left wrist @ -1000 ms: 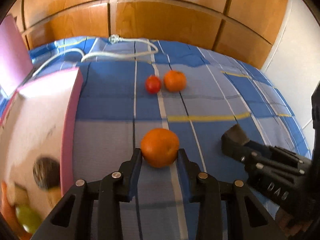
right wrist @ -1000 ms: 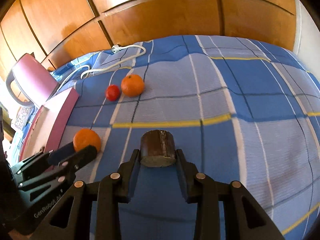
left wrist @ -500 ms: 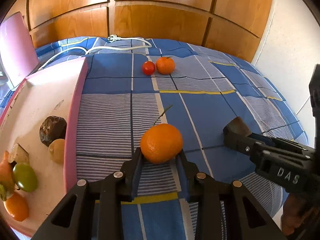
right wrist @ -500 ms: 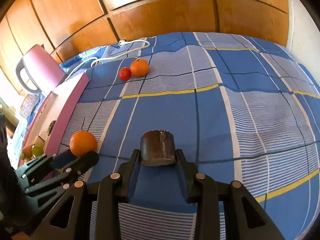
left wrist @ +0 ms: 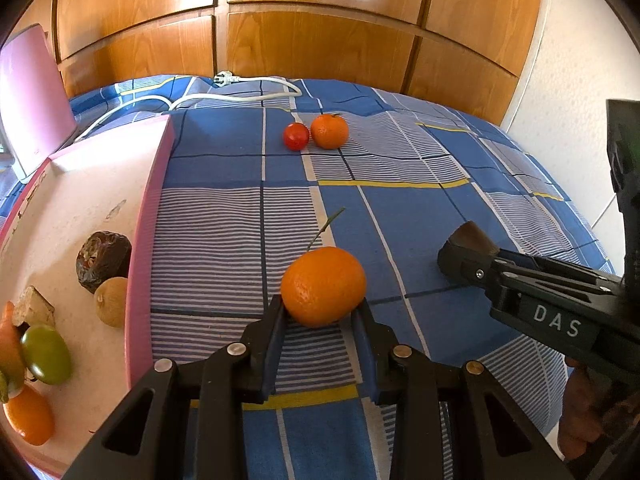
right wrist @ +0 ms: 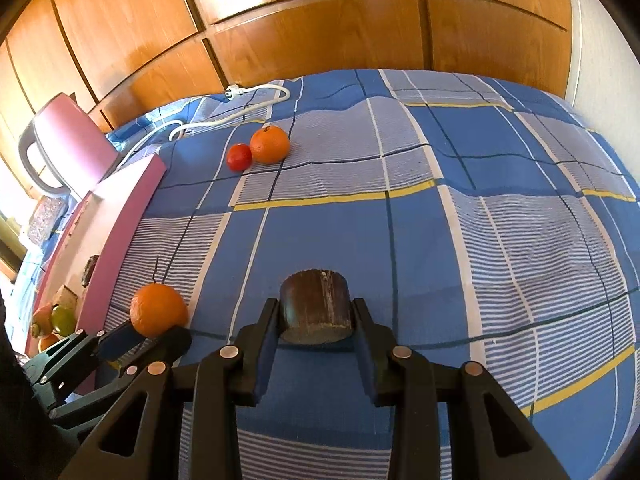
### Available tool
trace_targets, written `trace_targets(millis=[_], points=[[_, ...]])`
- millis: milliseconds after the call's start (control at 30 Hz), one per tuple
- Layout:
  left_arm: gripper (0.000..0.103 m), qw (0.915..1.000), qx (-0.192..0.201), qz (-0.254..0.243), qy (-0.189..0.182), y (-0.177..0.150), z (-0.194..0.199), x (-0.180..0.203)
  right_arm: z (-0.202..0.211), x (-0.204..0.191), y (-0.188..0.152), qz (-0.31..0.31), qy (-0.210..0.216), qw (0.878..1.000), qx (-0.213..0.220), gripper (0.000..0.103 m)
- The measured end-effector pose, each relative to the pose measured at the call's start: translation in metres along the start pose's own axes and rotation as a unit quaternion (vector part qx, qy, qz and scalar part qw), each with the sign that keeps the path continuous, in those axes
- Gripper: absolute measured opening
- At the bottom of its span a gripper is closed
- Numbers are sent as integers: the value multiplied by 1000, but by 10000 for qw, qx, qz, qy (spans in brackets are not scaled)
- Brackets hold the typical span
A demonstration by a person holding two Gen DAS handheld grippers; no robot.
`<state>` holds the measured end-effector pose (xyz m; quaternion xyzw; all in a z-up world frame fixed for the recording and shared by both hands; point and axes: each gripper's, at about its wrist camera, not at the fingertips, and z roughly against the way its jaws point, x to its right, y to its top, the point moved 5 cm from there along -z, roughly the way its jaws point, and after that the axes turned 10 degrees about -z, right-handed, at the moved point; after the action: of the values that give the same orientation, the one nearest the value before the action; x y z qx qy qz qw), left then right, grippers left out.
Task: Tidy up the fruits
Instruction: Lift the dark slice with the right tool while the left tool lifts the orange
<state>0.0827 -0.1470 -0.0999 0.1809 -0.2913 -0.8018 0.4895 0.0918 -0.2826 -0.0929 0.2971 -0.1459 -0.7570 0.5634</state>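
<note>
My left gripper (left wrist: 320, 312) is shut on an orange (left wrist: 323, 286) with a thin green stem, held above the blue checked cloth (left wrist: 420, 208). My right gripper (right wrist: 316, 316) is shut on a dark brown cylindrical piece (right wrist: 315, 306); in the left wrist view it reaches in from the right as the right gripper (left wrist: 460, 256). The left gripper (right wrist: 156, 330) and its orange (right wrist: 158, 310) show at the lower left of the right wrist view. A second orange (left wrist: 329, 131) and a small red tomato (left wrist: 296, 136) lie side by side at the far middle of the cloth.
A pink-rimmed tray (left wrist: 144, 240) lies at the left, holding a dark wrinkled fruit (left wrist: 103, 259), a yellowish fruit (left wrist: 112, 302), a green one (left wrist: 46, 354) and an orange one (left wrist: 28, 420). A white cable (left wrist: 224, 96) runs along the far edge. A pink chair (right wrist: 68, 148) stands behind, before wooden cabinets.
Both grippers drew back from the far fruits with their loads over the first half second, bringing the tray's fruits into view, then held still.
</note>
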Motion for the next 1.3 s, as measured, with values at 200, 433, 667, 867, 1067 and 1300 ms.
trace_targets(millis=[200, 433, 667, 867, 1067, 1300], points=[[32, 10000, 17, 45, -16, 0, 2, -2, 1, -3, -2, 156, -108, 9998, 47, 35], [32, 9999, -4, 93, 74, -3, 9, -3, 3, -9, -13, 188, 49, 9998, -96, 36], [31, 9998, 59, 97, 163, -4, 18, -6, 1, -9, -17, 154, 22, 9998, -101, 36], [31, 9996, 156, 107, 200, -4, 27, -9, 4, -10, -19, 158, -23, 9999, -14, 36], [31, 9993, 289, 61, 235, -2, 36, -9, 7, -9, -21, 169, -59, 9998, 61, 35], [31, 9985, 470, 88, 275, 4, 47, -11, 13, -11, -24, 195, -78, 9998, 42, 35]])
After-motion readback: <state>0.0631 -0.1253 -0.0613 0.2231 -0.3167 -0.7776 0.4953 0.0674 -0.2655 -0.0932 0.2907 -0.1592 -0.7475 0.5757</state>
